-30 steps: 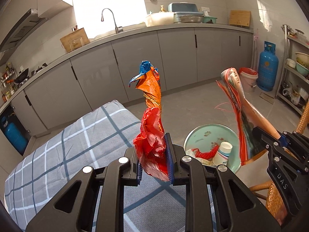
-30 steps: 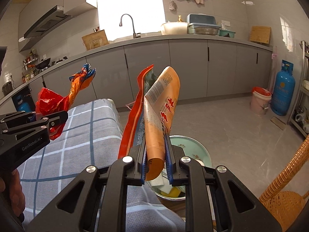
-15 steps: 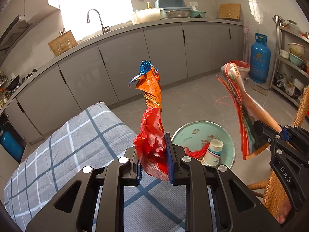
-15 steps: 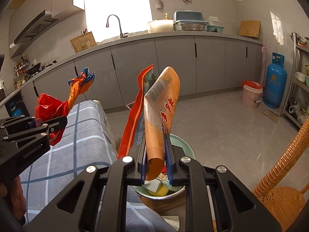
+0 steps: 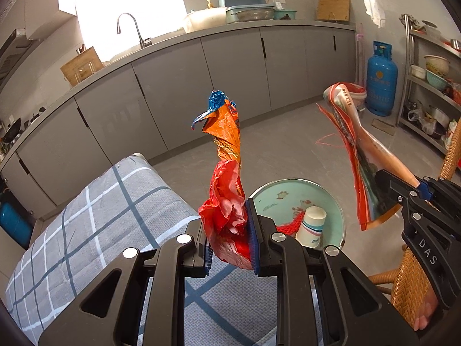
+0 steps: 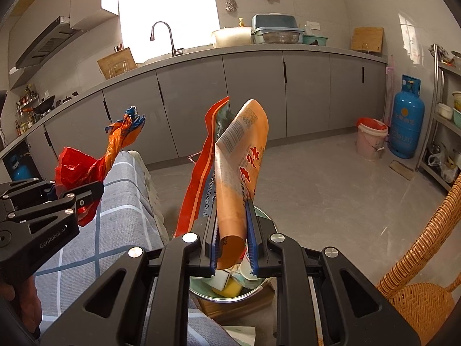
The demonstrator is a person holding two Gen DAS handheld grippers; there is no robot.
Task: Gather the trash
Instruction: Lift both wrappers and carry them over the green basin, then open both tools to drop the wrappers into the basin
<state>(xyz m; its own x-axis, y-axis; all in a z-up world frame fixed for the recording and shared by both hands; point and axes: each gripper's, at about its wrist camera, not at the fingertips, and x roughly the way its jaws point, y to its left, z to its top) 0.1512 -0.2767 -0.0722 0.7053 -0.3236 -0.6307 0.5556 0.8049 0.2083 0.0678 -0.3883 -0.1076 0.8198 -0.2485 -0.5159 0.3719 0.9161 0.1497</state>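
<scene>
While both grippers point forward and a bit down, each one has a piece of trash pinched tight between its blue pads. The left gripper (image 5: 230, 238) is clamped on a crumpled red and orange wrapper (image 5: 227, 178), which stands up tall with a blue twisted tip. The right gripper (image 6: 232, 239) is squeezed closed on a peach snack bag (image 6: 240, 173) that has red letters and a barcode on it (a red and orange flap of the bag hangs on its left side). Just below and in front of the grippers sits a pale green basin (image 5: 288, 194). It already has a paper cup (image 5: 311, 225) and some red net (image 5: 289, 226) in it. A grey checked cloth (image 5: 95, 216) covers the table to the left of the basin. A wicker chair (image 6: 423, 274) stands on the right. Grey kitchen cabinets (image 6: 253, 92) run along the back wall, and a blue gas bottle (image 6: 407, 118) stands on the floor near a metal shelf.
</scene>
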